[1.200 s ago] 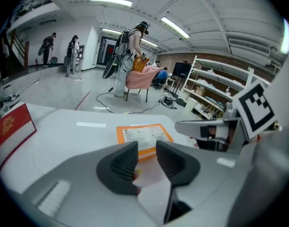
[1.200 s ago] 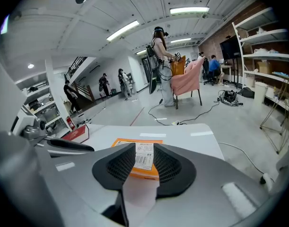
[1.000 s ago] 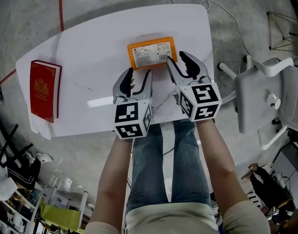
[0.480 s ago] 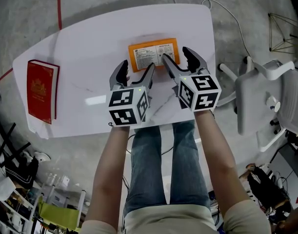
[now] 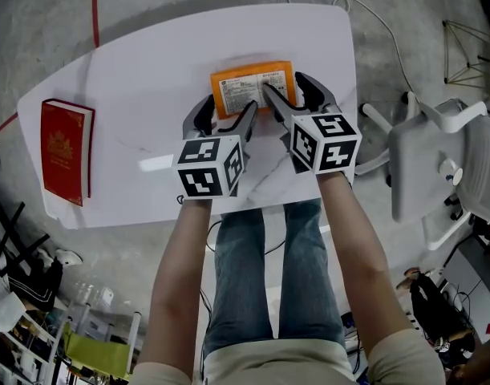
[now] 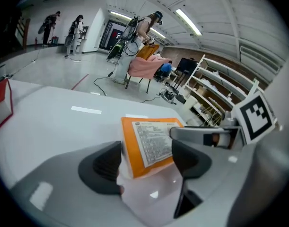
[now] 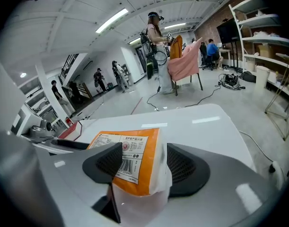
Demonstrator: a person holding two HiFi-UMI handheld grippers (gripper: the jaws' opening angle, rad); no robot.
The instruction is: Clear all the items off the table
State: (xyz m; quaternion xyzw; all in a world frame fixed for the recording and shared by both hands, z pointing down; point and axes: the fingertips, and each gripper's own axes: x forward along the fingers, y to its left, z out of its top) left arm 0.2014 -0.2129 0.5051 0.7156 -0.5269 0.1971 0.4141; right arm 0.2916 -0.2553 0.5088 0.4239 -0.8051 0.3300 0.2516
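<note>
An orange packet [image 5: 253, 87] with a white printed label lies flat on the white table [image 5: 148, 79]. My left gripper [image 5: 225, 112] straddles the packet's near left corner, jaws spread, and the packet [image 6: 151, 143] lies between the pads without a clear squeeze. My right gripper [image 5: 291, 95] straddles the near right corner. Its jaws are opening, with the packet [image 7: 130, 160] between the ribbed pads and a thin gap showing at the right pad. A red book [image 5: 62, 151] lies at the table's left end, away from both grippers.
A white chair [image 5: 425, 159] stands just off the table's right edge. A cable [image 5: 373, 14] runs over the floor behind the table. The red book [image 6: 1, 103] shows at the far left of the left gripper view. People stand far off in the hall.
Both grippers moved forward over the table to the orange packet. Their jaws spread wider and now stand on either side of its near corners.
</note>
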